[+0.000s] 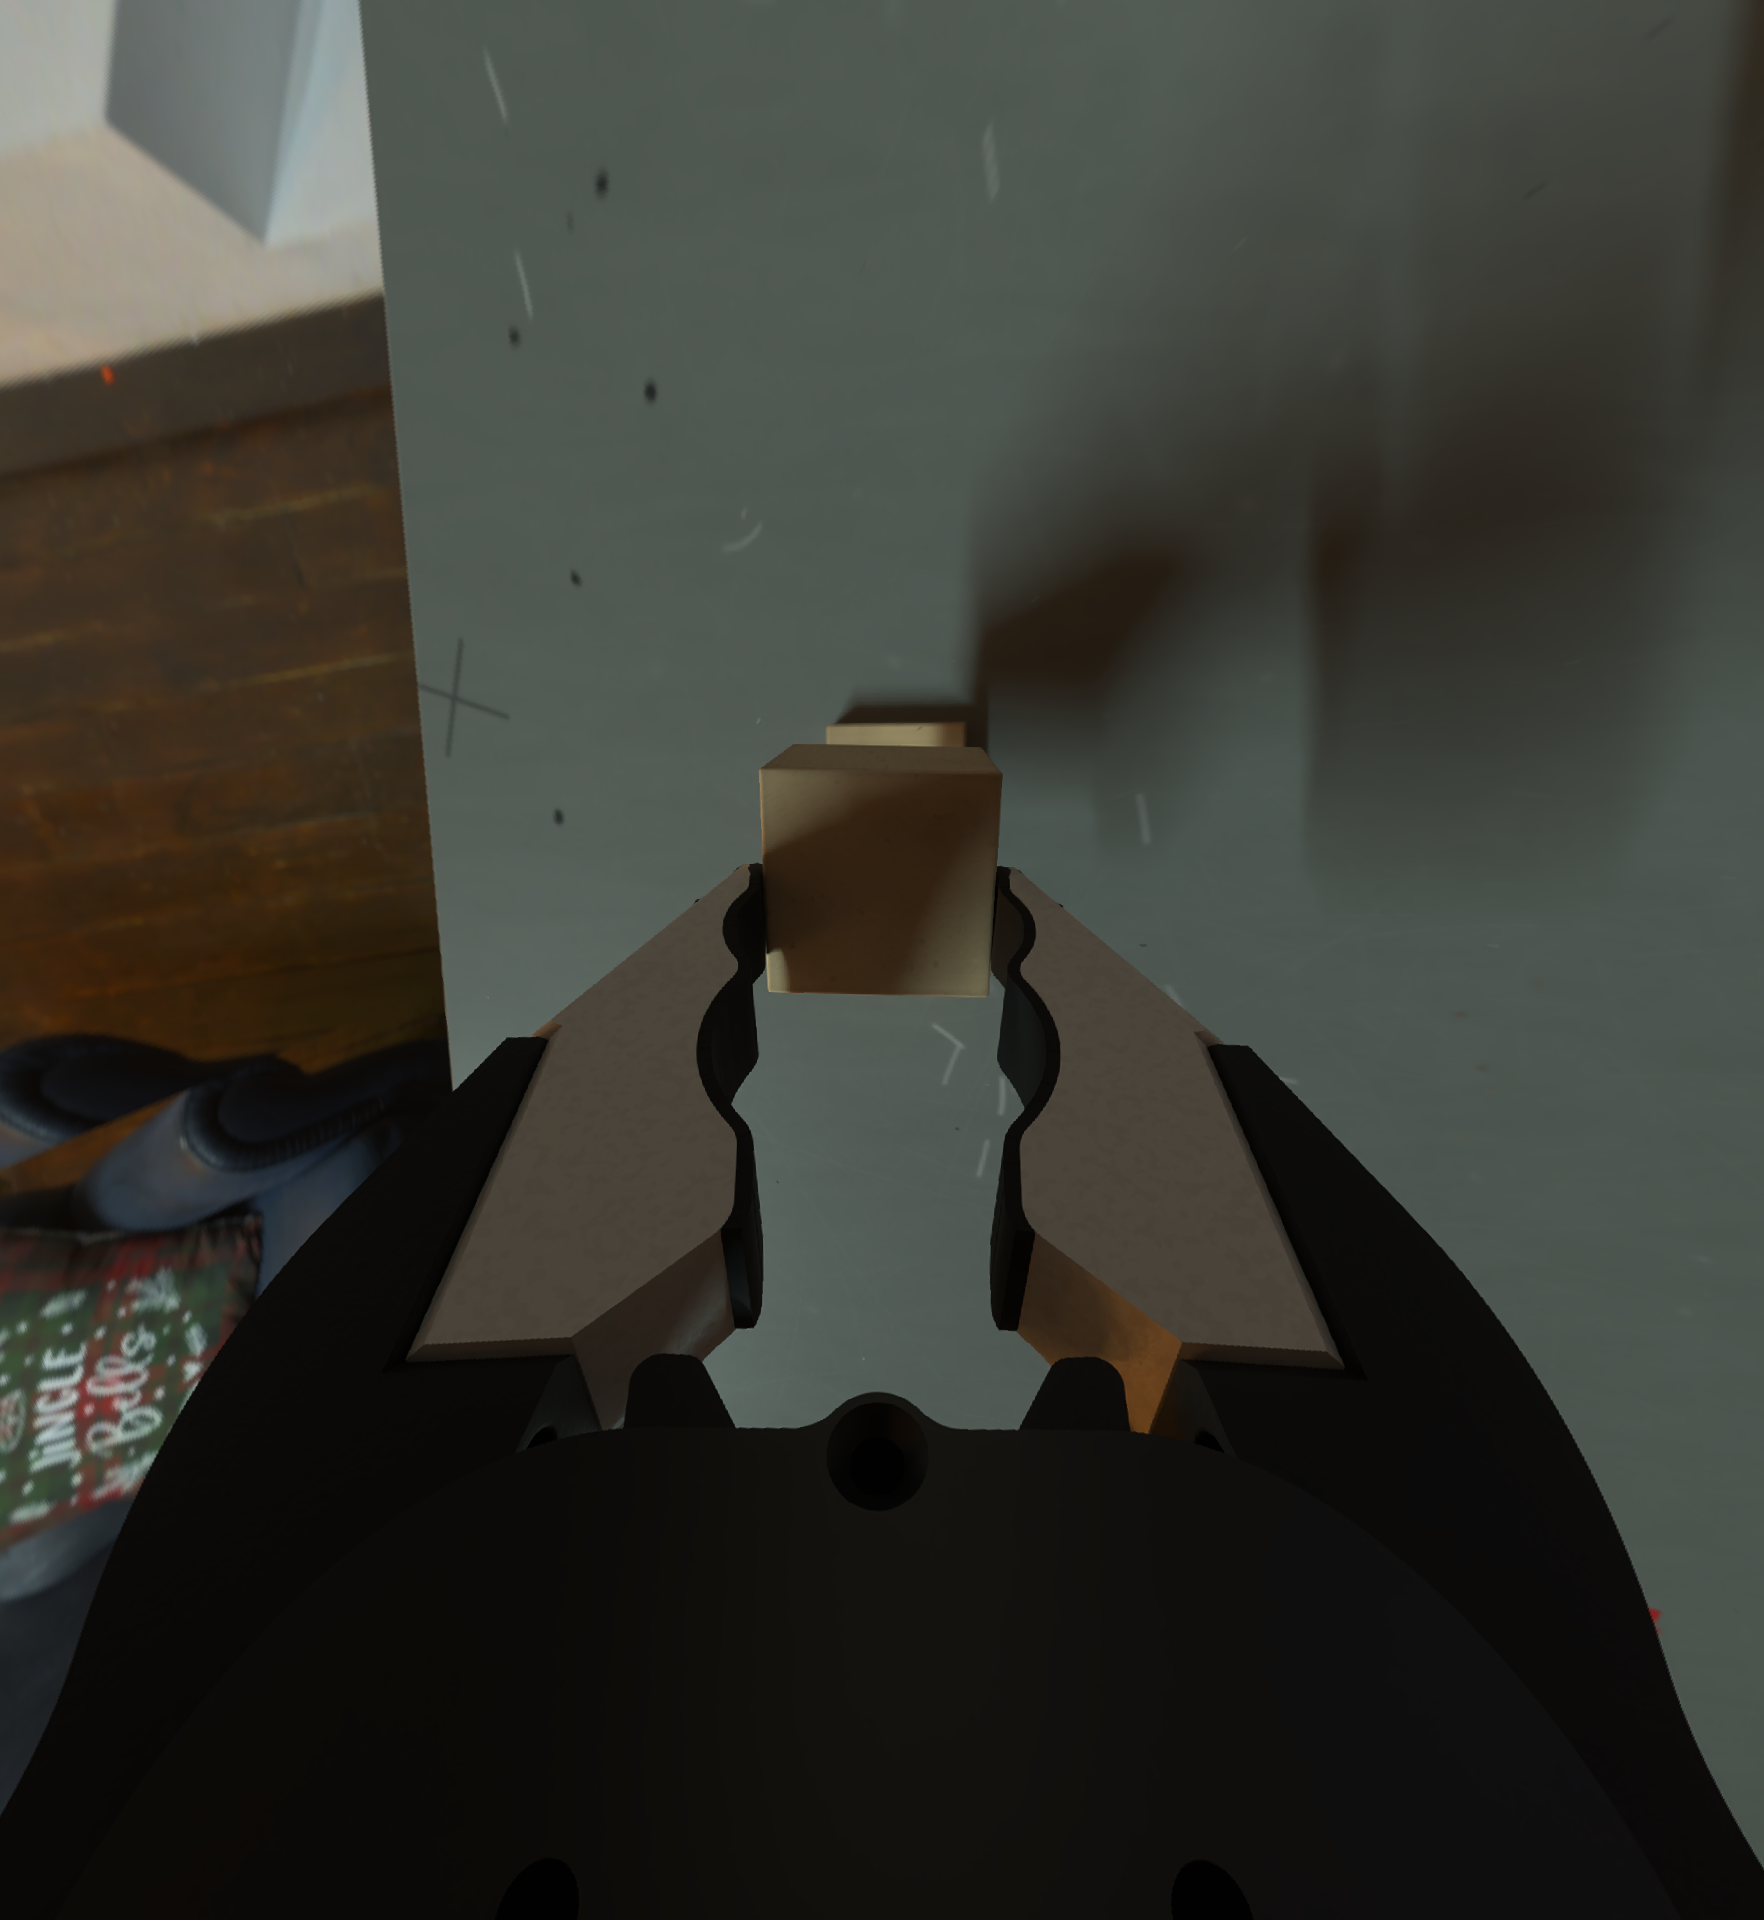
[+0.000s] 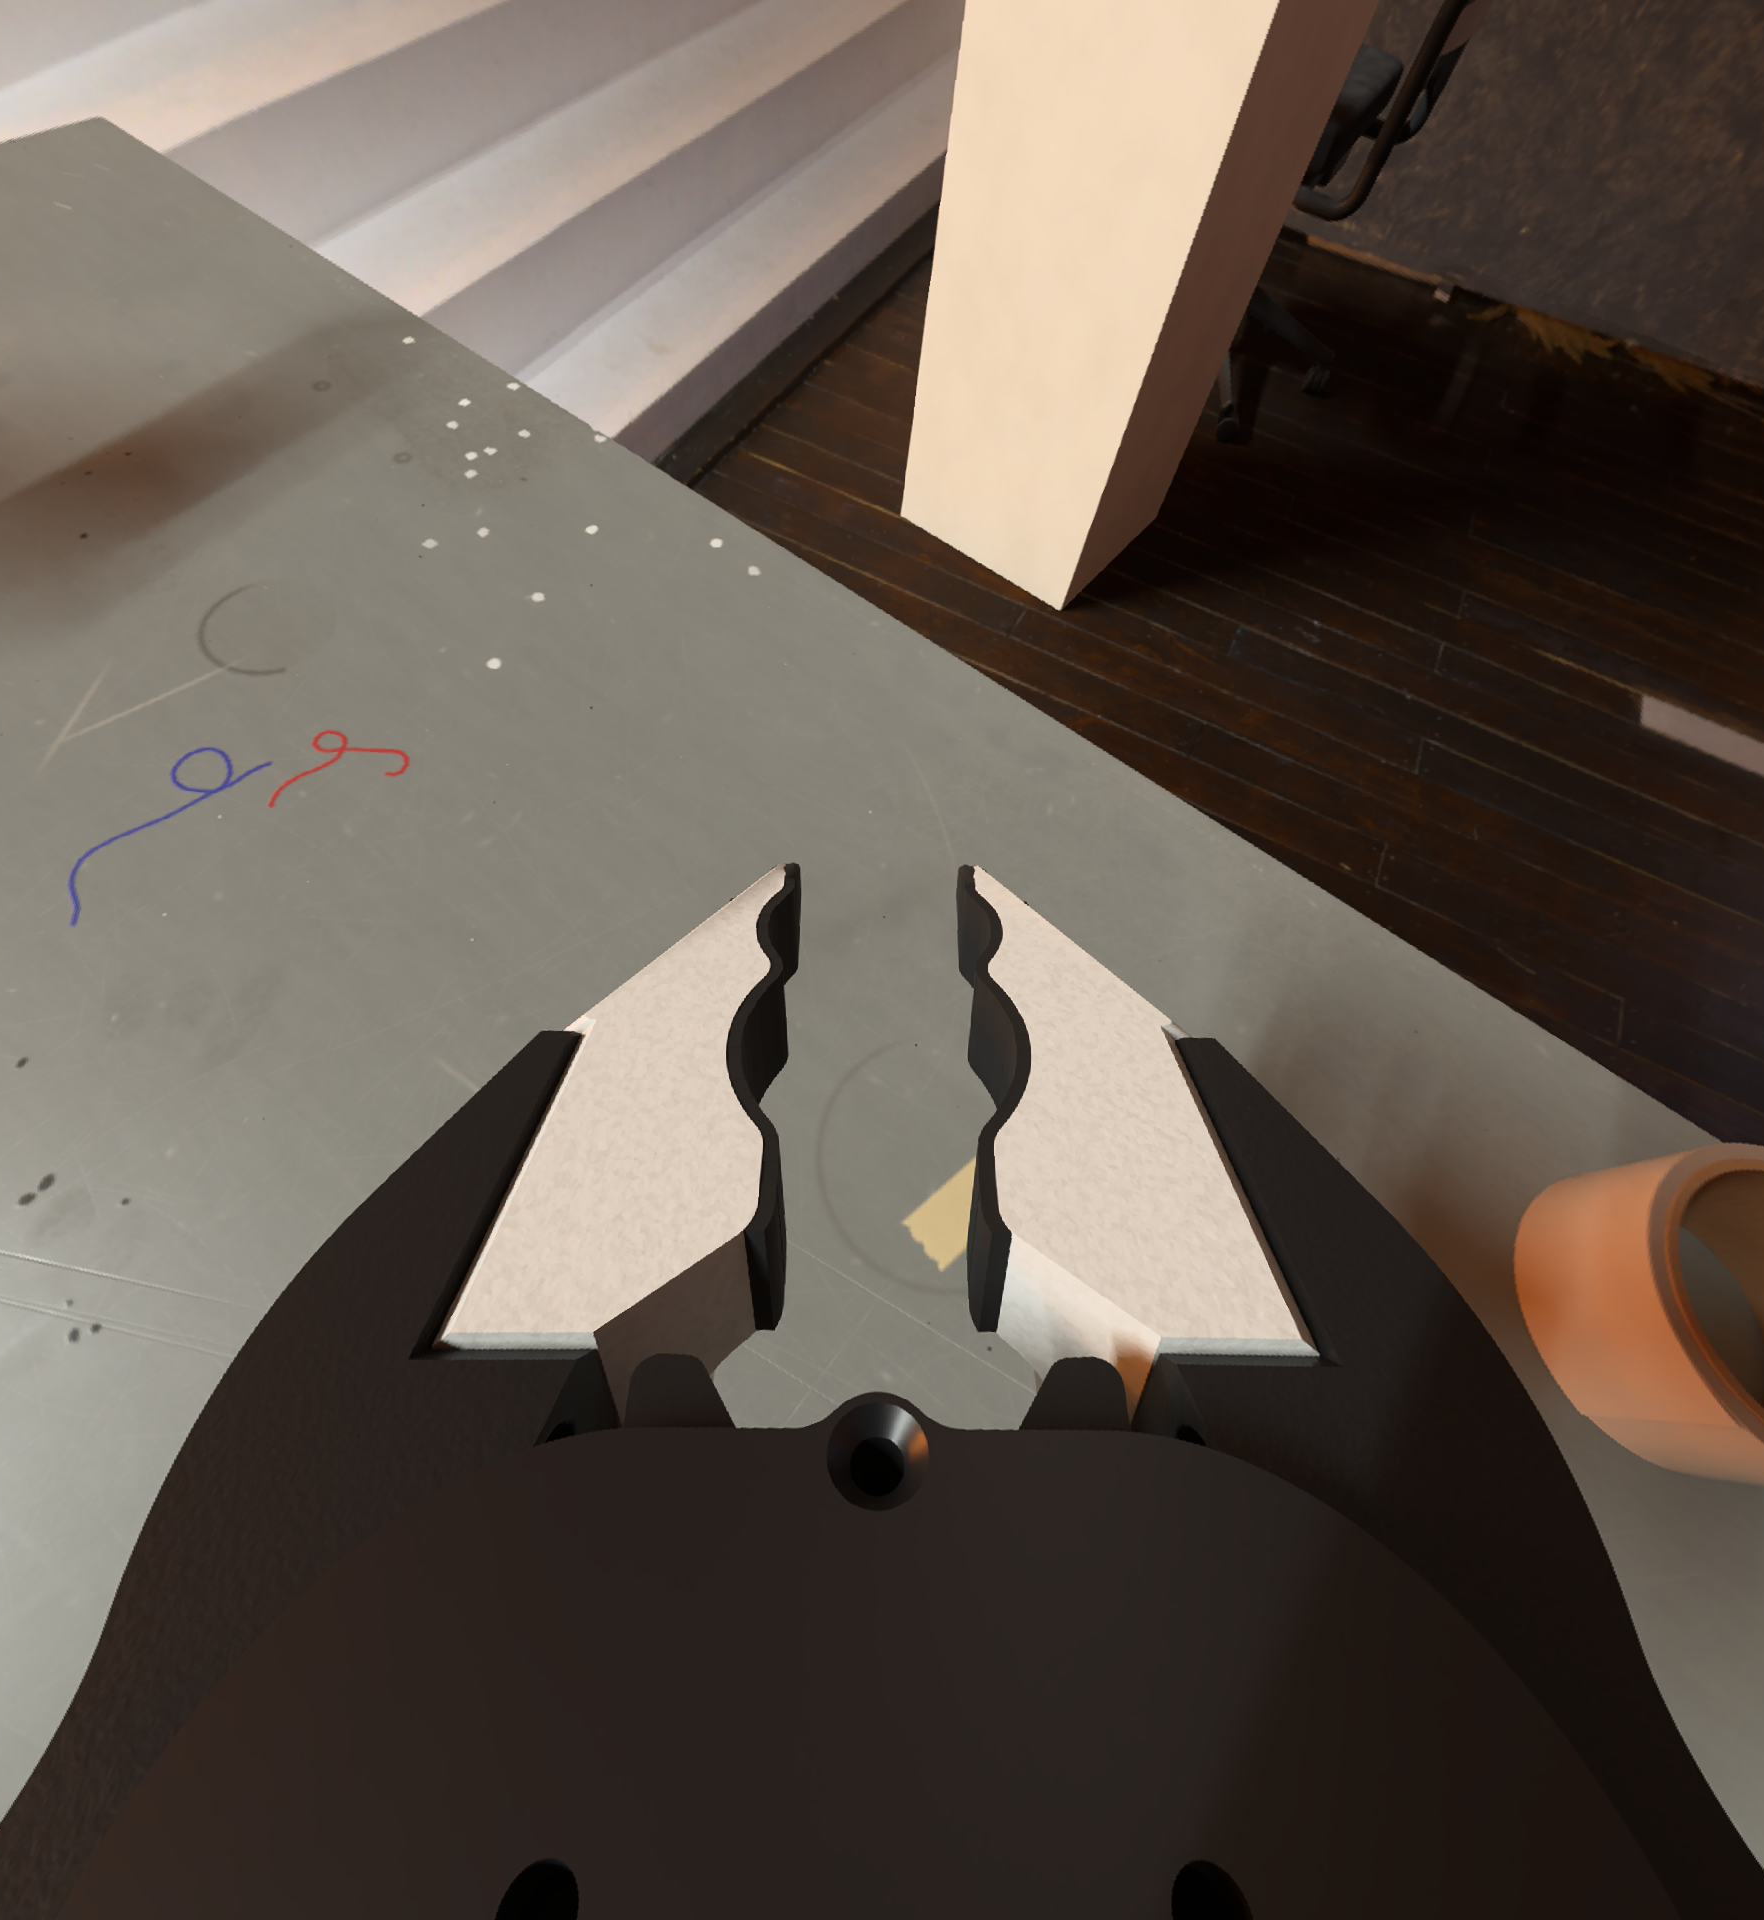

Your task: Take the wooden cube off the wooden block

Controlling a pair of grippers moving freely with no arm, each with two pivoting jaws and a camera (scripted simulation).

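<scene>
In the left wrist view a pale wooden cube [image 1: 878, 883] sits between the tips of my left gripper [image 1: 878, 914]. Both fingertips press its sides, so the gripper is shut on it. Just behind the cube, a sliver of the wooden block [image 1: 893, 734] shows on the grey table [image 1: 1273, 416]; most of the block is hidden by the cube. I cannot tell whether the cube touches the block. In the right wrist view my right gripper [image 2: 878, 894] is open and empty above the grey table [image 2: 338, 987]. The cube and block do not show there.
The table's left edge [image 1: 410, 644] drops to a wooden floor with boots [image 1: 182, 1122] and a patterned cushion [image 1: 78, 1382]. In the right wrist view an orange ring-shaped roll [image 2: 1688, 1309] lies at right, a yellow scrap [image 2: 945, 1221] under the gripper, and a cream pillar [image 2: 1086, 312] past the edge.
</scene>
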